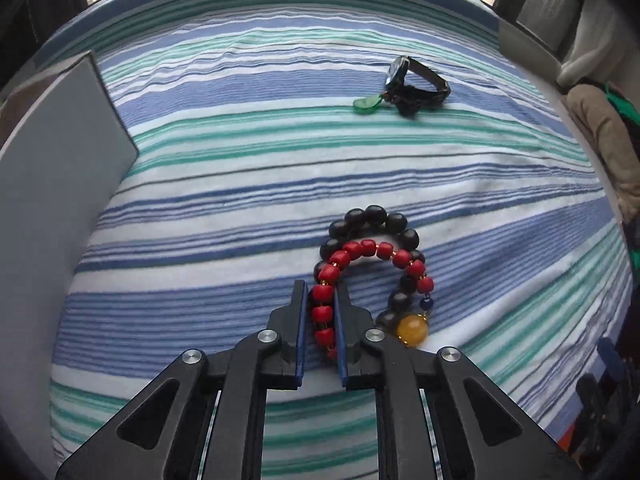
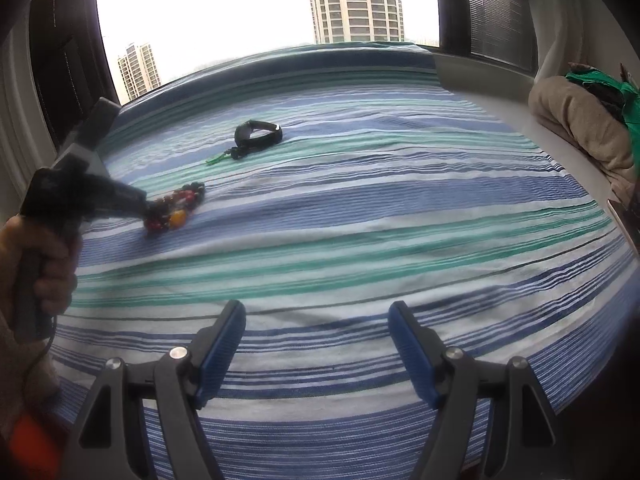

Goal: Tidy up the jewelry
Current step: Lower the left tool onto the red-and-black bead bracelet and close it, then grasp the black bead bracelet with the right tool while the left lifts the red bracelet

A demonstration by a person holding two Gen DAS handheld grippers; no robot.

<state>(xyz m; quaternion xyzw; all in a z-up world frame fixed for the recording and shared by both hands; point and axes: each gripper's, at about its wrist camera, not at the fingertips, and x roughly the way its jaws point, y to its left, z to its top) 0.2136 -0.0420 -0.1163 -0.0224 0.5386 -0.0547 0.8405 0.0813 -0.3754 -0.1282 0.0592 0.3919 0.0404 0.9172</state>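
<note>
Left to right: a grey panel [image 1: 60, 168] stands at the edge of your striped sheet [image 1: 240, 200]. Your left gripper [image 1: 320, 300] clamps the red bead bracelet [image 1: 362, 258], tangled with a black bead bracelet [image 1: 374, 216]. Farther off, 1 watch [image 1: 420, 80]. Your right gripper [image 2: 316, 316] gapes, holding nothing.

No text, label, brand or number can be read anywhere.

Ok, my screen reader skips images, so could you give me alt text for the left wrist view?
The left gripper is shut on a red bead bracelet lying tangled with a black bead bracelet on a striped sheet. Farther off lie a black watch and a green pendant; a grey box stands at left.
</note>
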